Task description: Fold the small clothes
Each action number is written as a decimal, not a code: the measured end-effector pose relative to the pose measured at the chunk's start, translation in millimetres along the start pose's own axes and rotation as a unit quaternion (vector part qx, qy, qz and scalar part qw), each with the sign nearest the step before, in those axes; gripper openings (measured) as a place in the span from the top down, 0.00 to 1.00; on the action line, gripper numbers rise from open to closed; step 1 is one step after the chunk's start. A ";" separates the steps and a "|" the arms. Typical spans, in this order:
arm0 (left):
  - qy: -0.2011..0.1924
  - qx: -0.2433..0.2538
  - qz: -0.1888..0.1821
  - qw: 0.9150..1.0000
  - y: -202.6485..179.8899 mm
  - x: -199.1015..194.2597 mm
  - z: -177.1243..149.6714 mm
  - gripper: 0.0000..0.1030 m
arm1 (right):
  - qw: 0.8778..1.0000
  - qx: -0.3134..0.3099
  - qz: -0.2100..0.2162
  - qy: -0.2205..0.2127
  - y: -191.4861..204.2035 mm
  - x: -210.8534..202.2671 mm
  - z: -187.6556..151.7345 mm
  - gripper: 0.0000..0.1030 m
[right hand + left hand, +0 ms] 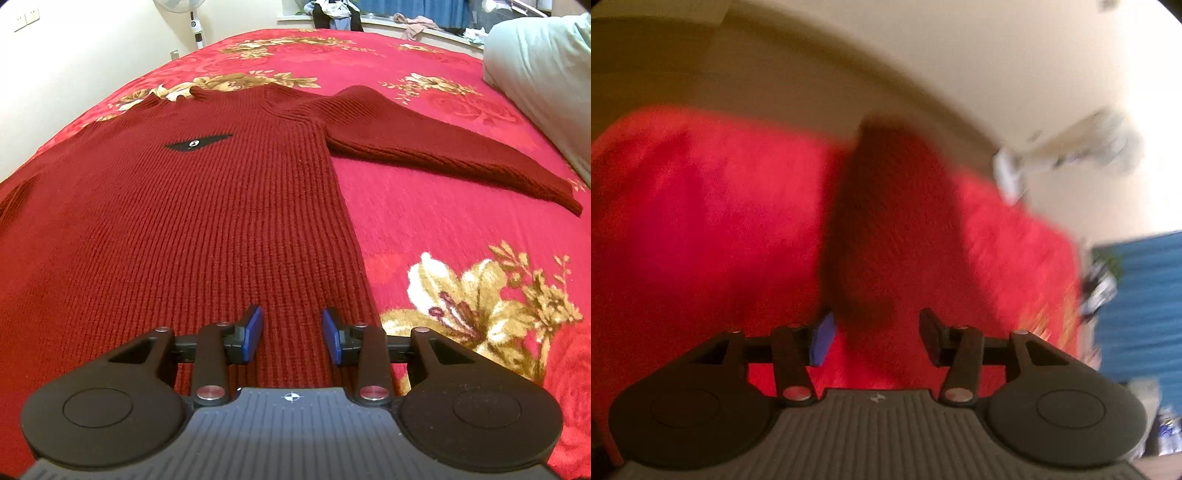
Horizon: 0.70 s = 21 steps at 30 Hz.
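On a bed covered with a red floral blanket (443, 229), a dark red knitted sweater (184, 206) lies spread flat, front side up, its neckline toward the far edge and a small black patch (197, 142) on the chest. At far left in the right wrist view, a pale wall with a standing fan (190, 14) borders the bed. Moving right, the sweater's body fills the middle, and the right gripper (292, 330) sits low over its near hem with blue-padded fingers (255, 328) spread apart, nothing between them. Further right, one sleeve (443, 147) stretches out across the blanket toward a pale pillow (543, 74). The left wrist view is heavily blurred: the left gripper (875, 334), fingers wide apart and empty, points at red fabric with a darker red shape (894, 206) ahead.
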State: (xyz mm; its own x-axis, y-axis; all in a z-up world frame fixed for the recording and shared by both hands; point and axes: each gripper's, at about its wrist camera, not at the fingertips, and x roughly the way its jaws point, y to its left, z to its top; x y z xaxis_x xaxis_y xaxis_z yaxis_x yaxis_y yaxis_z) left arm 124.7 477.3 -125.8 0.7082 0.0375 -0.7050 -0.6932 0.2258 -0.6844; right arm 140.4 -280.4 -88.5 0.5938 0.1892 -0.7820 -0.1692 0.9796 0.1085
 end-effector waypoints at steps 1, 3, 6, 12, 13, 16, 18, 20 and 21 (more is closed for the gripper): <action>-0.010 0.010 -0.032 0.999 -3.8 3.6 5.3 0.48 | 1.000 0.001 0.001 0.000 -0.2 0.1 0.2 0.63; -0.048 0.022 -0.090 0.995 -3.3 -0.9 11.8 0.72 | 1.000 0.003 0.002 0.000 -0.4 -0.9 -0.7 0.63; -0.199 0.058 -0.120 0.971 -9.9 -39.7 16.8 0.88 | 1.000 0.002 0.000 -0.001 0.7 -1.9 -1.2 0.63; -0.058 -0.051 -0.103 0.992 19.1 -15.4 17.0 0.59 | 1.000 0.003 0.001 -0.001 0.0 -1.0 -0.6 0.63; -0.041 -0.045 -0.103 0.993 17.8 -9.9 16.0 0.55 | 1.000 0.003 0.000 0.000 0.6 -1.1 -0.4 0.63; -0.019 -0.015 -0.091 0.996 8.3 7.6 14.0 0.30 | 1.000 0.000 -0.003 -0.001 2.1 -0.6 -0.9 0.63; -0.023 -0.029 -0.056 0.998 15.9 8.3 15.3 0.38 | 1.000 0.000 -0.002 -0.002 1.4 -0.8 -1.2 0.63; -0.039 -0.048 -0.038 0.997 18.0 3.5 16.7 0.40 | 1.000 0.002 0.000 -0.002 0.4 -0.9 -1.4 0.63; -0.037 -0.048 -0.032 0.998 16.0 0.3 14.8 0.40 | 1.000 0.001 0.000 -0.003 0.2 -0.8 -1.4 0.63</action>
State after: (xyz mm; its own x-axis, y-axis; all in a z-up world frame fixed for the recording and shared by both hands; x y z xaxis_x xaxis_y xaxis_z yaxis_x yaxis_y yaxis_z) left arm 115.8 495.3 -134.2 0.7572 0.0977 -0.6458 -0.6530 0.1350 -0.7452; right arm 138.7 -280.4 -88.7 0.5978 0.1897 -0.7789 -0.1678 0.9797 0.1099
